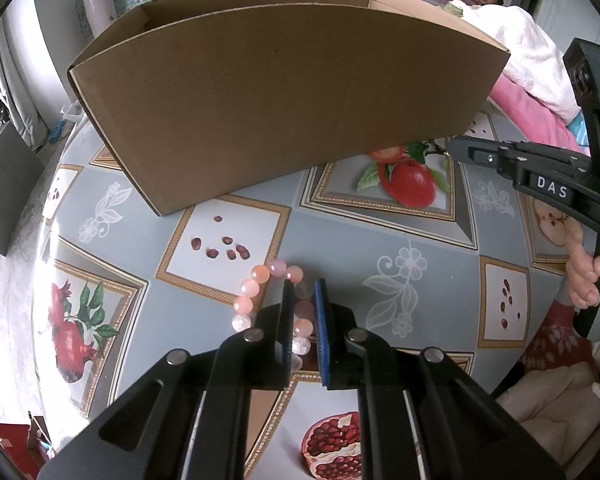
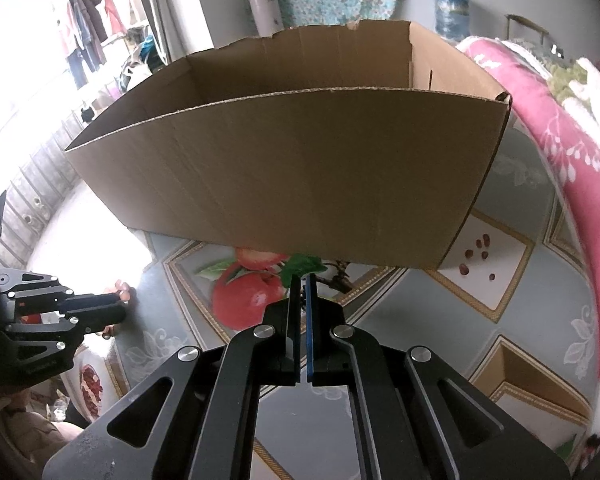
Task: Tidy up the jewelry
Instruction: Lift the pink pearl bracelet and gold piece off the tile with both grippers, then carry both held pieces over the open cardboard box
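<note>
A bracelet [image 1: 260,292] of round, glossy beads in pale pink, peach and milky white lies on the tabletop, just in front of the cardboard box. Its beads are smooth and slightly translucent, strung in a loop that curves out to the left of the left gripper [image 1: 305,286]. The right-hand run of the loop passes between that gripper's two fingers, whose jaws are drawn in close and clamped on the beads; one finger is plain black, the other carries a ribbed blue pad.

The table [image 1: 380,240] under it wears a slick printed covering: grey diamonds with white flower outlines, gold-bordered squares, and pictures of pomegranates, apples and scattered red seeds.

Behind stands the cardboard box [image 1: 284,120], open-topped, plain brown corrugated board with a matte face, a vertical crease and a ragged, torn far rim. Its inside floor is out of sight.

The right gripper [image 2: 304,280] hovers over the apple picture just before the box wall, its black fingers pressed together with nothing between them. In the left wrist view it enters from the right edge, gripped by a hand [image 1: 588,276].

To the right a fluffy pink blanket [image 2: 560,128] with a white flower pattern is heaped beside the table.
</note>
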### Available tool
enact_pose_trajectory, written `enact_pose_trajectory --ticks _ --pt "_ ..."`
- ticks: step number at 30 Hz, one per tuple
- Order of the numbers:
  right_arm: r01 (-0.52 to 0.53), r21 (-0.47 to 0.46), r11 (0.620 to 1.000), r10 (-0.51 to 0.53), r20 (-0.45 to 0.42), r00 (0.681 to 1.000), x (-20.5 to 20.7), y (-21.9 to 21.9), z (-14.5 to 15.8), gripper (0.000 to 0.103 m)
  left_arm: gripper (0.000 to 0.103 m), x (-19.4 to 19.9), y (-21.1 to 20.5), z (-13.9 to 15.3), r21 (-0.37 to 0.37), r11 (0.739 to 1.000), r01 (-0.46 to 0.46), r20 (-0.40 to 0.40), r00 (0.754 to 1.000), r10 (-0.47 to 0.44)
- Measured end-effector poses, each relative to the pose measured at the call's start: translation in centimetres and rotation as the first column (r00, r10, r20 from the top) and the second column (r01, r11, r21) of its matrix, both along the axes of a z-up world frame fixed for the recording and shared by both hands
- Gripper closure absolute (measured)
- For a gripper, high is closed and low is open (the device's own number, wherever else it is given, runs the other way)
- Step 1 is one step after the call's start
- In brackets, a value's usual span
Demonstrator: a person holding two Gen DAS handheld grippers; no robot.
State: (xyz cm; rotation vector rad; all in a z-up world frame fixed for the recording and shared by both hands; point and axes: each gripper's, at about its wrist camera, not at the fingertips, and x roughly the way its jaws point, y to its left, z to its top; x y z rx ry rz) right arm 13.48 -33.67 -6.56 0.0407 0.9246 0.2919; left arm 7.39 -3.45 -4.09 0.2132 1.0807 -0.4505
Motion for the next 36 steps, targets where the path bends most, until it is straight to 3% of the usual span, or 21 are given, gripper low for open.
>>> enact_pose_trajectory --ticks 28,33,36 --pt "-0.015 0.013 1.0 0.014 0.067 0.998 -1.9 0.6 2.2 0.103 0.094 -1.3 0.1 0.7 0.005 1.0 0.006 0.045 0.999 -0.006" --pt "-0.024 0.021 0.999 0.022 0.108 0.994 -2.5 0.8 4.0 0.103 0.094 -1.8 1.1 2.5 -0.064 0.998 -0.001 0.104 0.995 0.007" --pt "-0.03 0.037 0.999 0.024 0.15 0.988 -3.0 0.8 5.8 0.103 0.094 -2.0 2.4 4.9 -0.147 0.989 0.002 0.147 0.989 0.02"
